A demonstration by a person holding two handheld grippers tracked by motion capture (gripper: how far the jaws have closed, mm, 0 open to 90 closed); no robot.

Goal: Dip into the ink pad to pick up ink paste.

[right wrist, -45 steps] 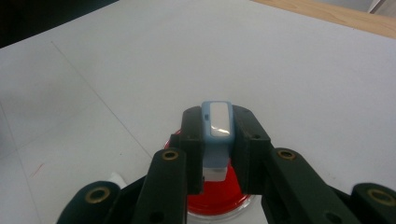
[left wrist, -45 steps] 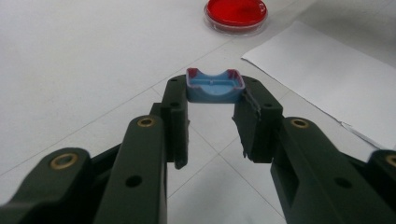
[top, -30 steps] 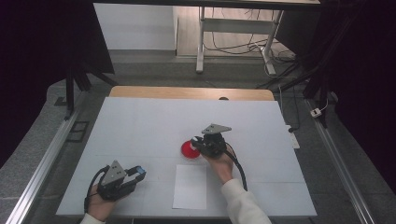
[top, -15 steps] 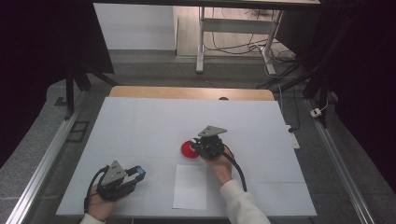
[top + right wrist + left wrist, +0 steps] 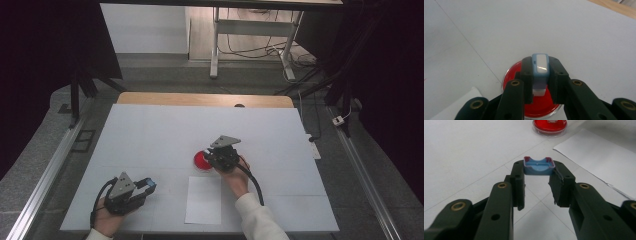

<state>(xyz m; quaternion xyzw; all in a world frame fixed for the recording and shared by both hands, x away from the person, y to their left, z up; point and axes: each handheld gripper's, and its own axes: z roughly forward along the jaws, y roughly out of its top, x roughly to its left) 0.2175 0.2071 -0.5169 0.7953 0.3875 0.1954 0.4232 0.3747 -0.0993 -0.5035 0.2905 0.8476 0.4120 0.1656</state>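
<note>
A round red ink-pad dish [image 5: 200, 160] sits mid-table, just beyond a white sheet of paper [image 5: 204, 199]. My right gripper [image 5: 214, 158] hovers at the dish's right edge, shut on a small light-blue and white stamp [image 5: 540, 67]. In the right gripper view the stamp stands upright between the jaws, directly over the red dish [image 5: 510, 75]. Near the front left, my left gripper [image 5: 146, 186] lies low over the table, shut on a small blue cap [image 5: 539, 166] with reddish edges. The left gripper view also takes in the dish [image 5: 549, 125] and the paper [image 5: 599, 157] farther off.
The white tabletop [image 5: 160, 135] has faint grid lines and a wooden strip [image 5: 200, 99] along its far edge. Metal rails [image 5: 45, 175] run along both sides. A table frame and cables [image 5: 250, 45] stand on the floor beyond.
</note>
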